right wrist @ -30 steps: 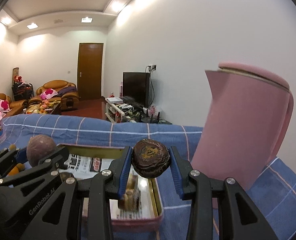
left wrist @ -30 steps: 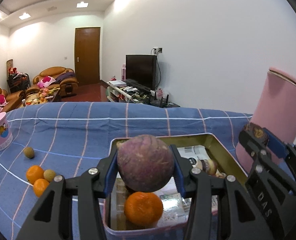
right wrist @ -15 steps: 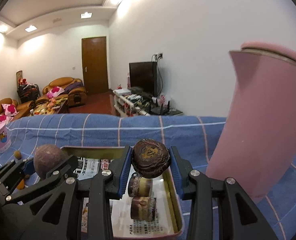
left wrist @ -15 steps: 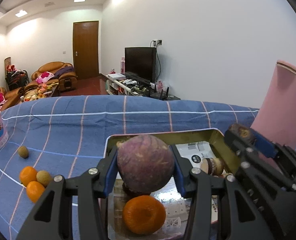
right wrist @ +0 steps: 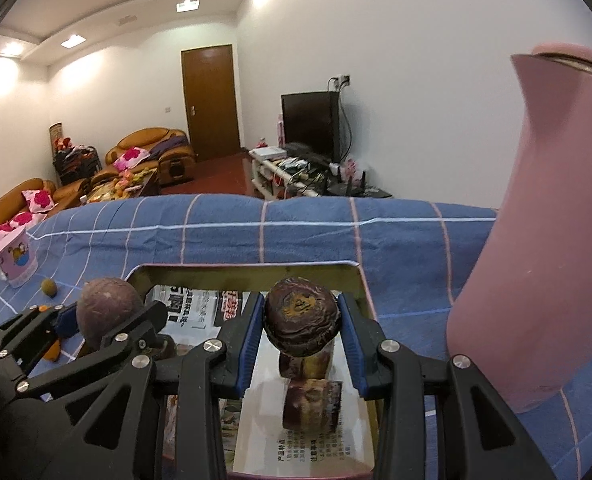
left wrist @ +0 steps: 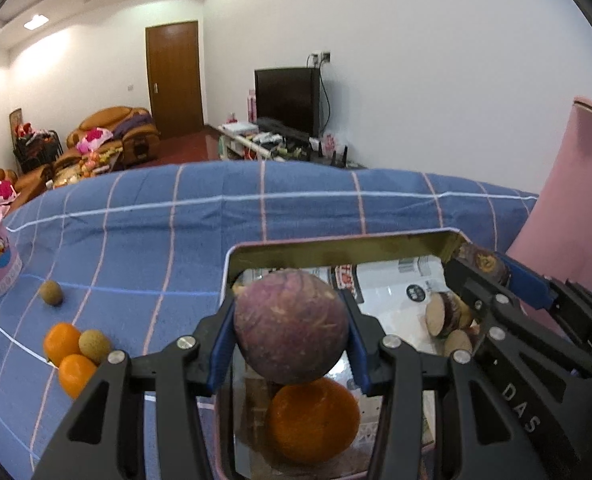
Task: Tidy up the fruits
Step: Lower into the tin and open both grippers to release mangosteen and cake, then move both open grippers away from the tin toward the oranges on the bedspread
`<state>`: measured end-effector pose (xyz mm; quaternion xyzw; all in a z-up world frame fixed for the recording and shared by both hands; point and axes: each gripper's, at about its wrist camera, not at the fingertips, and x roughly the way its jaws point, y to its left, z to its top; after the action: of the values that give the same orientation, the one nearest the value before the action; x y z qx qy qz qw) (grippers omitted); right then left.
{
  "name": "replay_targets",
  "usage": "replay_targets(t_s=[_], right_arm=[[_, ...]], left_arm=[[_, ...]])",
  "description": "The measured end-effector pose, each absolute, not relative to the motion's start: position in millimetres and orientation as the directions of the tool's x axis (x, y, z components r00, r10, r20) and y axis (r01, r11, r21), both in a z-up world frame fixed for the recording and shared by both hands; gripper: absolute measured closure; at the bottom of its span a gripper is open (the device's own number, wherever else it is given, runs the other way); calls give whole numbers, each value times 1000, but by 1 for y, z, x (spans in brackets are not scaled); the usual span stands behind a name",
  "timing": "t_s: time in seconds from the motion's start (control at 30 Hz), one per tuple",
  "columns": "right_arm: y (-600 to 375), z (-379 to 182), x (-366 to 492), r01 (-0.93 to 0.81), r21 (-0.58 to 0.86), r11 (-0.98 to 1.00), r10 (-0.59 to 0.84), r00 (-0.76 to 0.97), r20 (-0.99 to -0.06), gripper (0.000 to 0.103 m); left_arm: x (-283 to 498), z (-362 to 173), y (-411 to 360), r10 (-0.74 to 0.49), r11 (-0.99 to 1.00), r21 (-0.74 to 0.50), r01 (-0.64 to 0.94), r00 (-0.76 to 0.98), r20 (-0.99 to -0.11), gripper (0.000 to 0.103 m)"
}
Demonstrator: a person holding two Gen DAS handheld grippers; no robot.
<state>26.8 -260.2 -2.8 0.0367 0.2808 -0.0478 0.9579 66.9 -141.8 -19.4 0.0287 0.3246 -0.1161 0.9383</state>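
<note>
Two hand-held grippers (left wrist: 291,334) (right wrist: 302,320) each clamp one fruit above one tin (left wrist: 336,246).

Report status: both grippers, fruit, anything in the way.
Left gripper shut on round purple fruit. Right gripper shut on dark wrinkled fruit. Both above tin tray. Nothing blocking.

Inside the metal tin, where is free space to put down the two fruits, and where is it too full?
In the tin, bare paper lies along the far wall and between the orange and the cut pieces. The near left corner under the purple fruit is taken by the orange; the right side under the dark fruit is crowded with pieces.
</note>
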Motion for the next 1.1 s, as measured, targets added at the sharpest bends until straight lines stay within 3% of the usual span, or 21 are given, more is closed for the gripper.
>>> replay_targets(t_s=[0.2,0.73,0.87,0.97,1.03,1.1], right_arm=[[-266,-12,39,81,98,992,-6,799,-601,63],[-274,-13,33,59,166,984,51,804,-592,62],[-280,-10,29,49,206,977,79,817,-571,62],[-285,-9,26,42,246,968,106,823,-557,61],[-288,-7,25,33,289,957,135,829,-542,54],[-294,-4,20,35,327,944,146,846,-513,45]], left_arm=[[71,-24,-144,-190,971,-9,241,742,-642,53],[61,-18,-149,-181,970,21,244,771,-611,51],[54,-11,-147,-145,975,59,214,814,-562,37],[53,-8,-138,-163,979,15,205,817,-553,28],[52,-4,-132,-186,978,-24,206,819,-543,25],[50,0,-124,-187,981,-55,186,834,-520,10]])
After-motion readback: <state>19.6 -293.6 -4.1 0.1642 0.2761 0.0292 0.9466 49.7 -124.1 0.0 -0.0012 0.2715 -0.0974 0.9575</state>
